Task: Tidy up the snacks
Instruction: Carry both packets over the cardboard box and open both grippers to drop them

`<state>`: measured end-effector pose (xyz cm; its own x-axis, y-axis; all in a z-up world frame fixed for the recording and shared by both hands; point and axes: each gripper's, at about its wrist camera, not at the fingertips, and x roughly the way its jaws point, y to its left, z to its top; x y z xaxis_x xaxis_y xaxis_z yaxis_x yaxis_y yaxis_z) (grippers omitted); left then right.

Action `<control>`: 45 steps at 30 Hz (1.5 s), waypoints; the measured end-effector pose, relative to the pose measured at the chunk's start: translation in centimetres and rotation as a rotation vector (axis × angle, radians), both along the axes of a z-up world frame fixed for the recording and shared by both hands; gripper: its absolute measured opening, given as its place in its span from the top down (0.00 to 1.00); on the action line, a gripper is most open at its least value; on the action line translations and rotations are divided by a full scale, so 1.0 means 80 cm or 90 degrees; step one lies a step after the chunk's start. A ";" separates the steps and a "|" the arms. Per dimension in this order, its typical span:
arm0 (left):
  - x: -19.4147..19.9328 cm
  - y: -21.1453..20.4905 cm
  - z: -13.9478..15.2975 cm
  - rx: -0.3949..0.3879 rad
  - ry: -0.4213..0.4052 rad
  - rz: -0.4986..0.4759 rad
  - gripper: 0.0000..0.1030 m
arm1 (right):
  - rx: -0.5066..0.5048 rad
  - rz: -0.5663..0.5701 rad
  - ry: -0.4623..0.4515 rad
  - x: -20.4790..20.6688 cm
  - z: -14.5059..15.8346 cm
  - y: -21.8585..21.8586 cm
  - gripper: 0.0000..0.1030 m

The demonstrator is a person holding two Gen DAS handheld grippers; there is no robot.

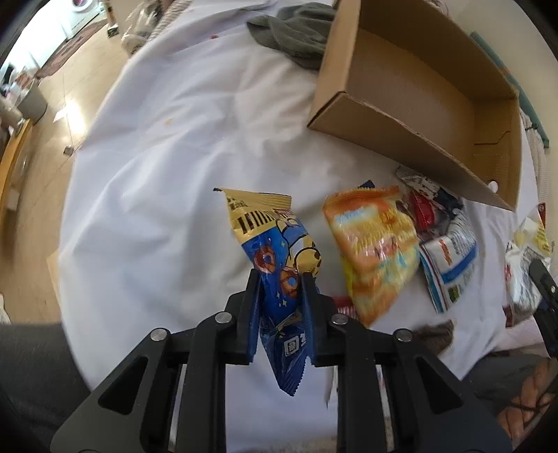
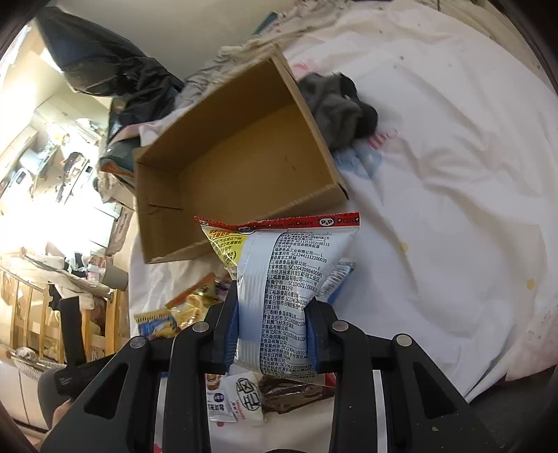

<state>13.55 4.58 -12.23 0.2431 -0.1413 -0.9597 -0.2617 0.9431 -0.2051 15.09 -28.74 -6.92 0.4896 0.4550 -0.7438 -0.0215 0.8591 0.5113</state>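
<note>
My left gripper (image 1: 280,278) is shut on a blue and gold snack packet (image 1: 275,251), held above the white sheet. My right gripper (image 2: 272,299) is shut on a silver and white snack bag (image 2: 282,278) with a red top edge and printed text. An open, empty cardboard box (image 1: 418,90) lies ahead to the right in the left wrist view and straight ahead in the right wrist view (image 2: 240,156). A pile of loose snack packets, with an orange bag (image 1: 376,247) on top, lies in front of the box. The right gripper shows at the left view's right edge (image 1: 544,289).
Everything rests on a bed with a white sheet (image 1: 195,139). A grey cloth (image 1: 296,31) lies beside the box's far end and shows in the right wrist view too (image 2: 338,108). More packets (image 2: 237,400) lie under my right gripper. The wooden floor (image 1: 45,115) is off the bed's left edge.
</note>
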 end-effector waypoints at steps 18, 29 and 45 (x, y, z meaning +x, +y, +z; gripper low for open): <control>0.078 -0.014 0.166 0.041 -0.230 -0.084 0.88 | -0.026 0.065 -0.149 0.077 0.079 0.026 0.68; 0.151 -0.083 0.124 0.133 -0.282 -0.190 0.88 | -0.078 0.085 -0.117 0.137 0.035 0.046 0.68; 0.165 -0.082 0.093 0.108 -0.234 -0.165 0.88 | -0.096 0.072 -0.081 0.156 0.008 0.055 0.68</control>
<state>26.74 -2.01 -4.76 0.5485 -0.0913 -0.8312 0.0481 0.9958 -0.0777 27.53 -24.36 -6.30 0.5357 0.4010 -0.7431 -0.1785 0.9139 0.3646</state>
